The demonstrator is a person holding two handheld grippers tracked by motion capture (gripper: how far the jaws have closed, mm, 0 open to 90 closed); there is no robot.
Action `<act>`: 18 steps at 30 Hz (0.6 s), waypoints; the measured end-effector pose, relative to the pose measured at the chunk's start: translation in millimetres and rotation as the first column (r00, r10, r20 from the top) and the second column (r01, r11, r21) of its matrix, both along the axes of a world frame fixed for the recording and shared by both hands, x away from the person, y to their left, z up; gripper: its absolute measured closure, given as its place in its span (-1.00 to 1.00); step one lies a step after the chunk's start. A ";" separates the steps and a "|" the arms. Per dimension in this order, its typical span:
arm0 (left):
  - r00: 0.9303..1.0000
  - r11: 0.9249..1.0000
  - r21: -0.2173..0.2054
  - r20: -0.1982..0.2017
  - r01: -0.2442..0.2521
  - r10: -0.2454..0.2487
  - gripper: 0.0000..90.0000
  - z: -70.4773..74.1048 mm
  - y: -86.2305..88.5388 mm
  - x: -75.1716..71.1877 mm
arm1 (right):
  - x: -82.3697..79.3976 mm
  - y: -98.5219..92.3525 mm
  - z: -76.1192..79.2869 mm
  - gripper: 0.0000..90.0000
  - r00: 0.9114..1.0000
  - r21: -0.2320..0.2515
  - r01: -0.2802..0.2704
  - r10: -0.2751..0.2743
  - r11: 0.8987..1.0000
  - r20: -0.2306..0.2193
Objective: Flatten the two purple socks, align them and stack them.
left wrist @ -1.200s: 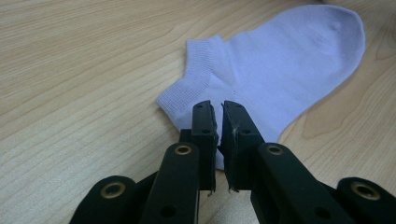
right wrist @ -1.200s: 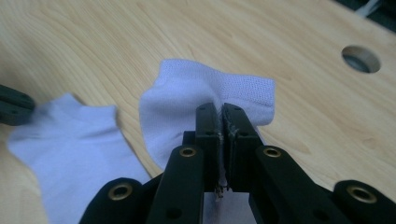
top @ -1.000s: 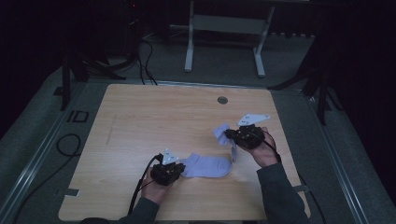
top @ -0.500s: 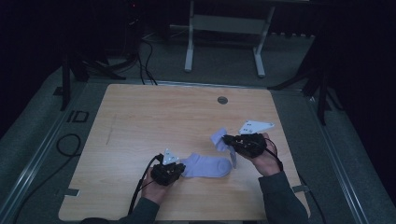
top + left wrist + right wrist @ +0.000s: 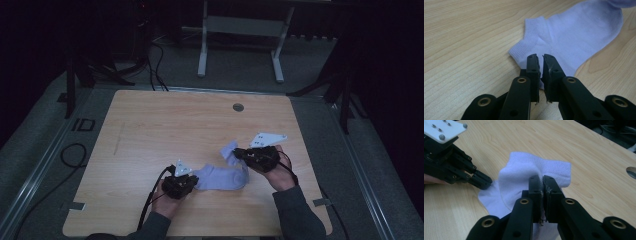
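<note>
- Left claw (image 5: 192, 183) pinched shut on the sock (image 5: 220, 177), at the ribbed cuff end; in the left gripper view the jaws are nearly together with a thin layer of fabric between them.
- Right claw (image 5: 237, 153) also clamped on the sock, at the opposite end; the right gripper view shows white knit bunched and lifted around the pads (image 5: 535, 186), jaws nearly closed.
- Sock location: near edge of the bench (image 5: 150, 125), roughly 5 o'clock from bench centre. Body lies flat between the two claws; the far end is folded up toward 1 o'clock where the right claw has it.
- Left claw sits at 9 o'clock of the sock, right claw at 2 o'clock. Person's hands (image 5: 277, 175) come in from the near edge.
- Handling, my read: very light, fully limp, thin knit. No stiffness, so anything not pinched will sag or drag on the wood. Not fragile, not slippery; knit gives good grip on the pads.
- Stretchy: pulling the two ends apart will elongate it before it moves, so keep tension low.
- Grip points: the ribbed cuff is the thickest, most stable edge, a good hold as is. At the other end a pinch through both layers near the edge beats a single layer, which could slip out.
- Risk: a thin single layer could creep out of the left claw if the right pulls hard.
- Looks like a fold or straighten in hand; can't tell which.
</note>
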State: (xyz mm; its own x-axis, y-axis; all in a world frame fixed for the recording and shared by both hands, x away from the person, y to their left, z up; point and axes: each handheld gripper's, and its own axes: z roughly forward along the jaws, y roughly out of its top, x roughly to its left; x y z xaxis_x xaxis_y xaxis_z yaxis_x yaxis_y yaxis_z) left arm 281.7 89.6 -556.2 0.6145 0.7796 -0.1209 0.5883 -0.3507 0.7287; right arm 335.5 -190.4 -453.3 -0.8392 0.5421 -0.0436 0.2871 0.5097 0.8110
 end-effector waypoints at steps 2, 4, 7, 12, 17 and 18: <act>1.000 1.000 0.002 0.001 0.000 0.000 0.85 -0.4 -0.3 -0.1 | 0.1 1.5 -2.1 0.90 1.000 -0.009 -0.002 0.002 1.000 -0.002; 1.000 1.000 0.005 0.000 0.002 -0.002 0.85 -1.0 -0.7 0.1 | 0.5 2.3 -4.2 0.90 1.000 -0.014 -0.004 0.004 1.000 -0.003; 1.000 1.000 0.008 -0.004 0.004 -0.004 0.85 -2.4 -2.0 0.1 | 0.7 2.4 -6.9 0.90 1.000 -0.010 -0.002 0.002 1.000 -0.010; 1.000 1.000 0.016 -0.010 0.005 -0.005 0.85 -3.6 -3.2 0.3 | 0.9 3.3 -12.5 0.90 1.000 -0.008 -0.003 0.003 1.000 -0.022; 1.000 1.000 0.019 -0.016 0.001 -0.001 0.85 -4.0 -2.6 0.8 | 1.2 4.9 -17.2 0.90 1.000 -0.003 -0.002 0.002 1.000 -0.031; 1.000 1.000 0.018 -0.014 0.001 0.000 0.85 -3.6 -2.4 0.7 | 1.3 5.8 -18.7 0.90 0.999 0.000 0.001 -0.001 1.000 -0.033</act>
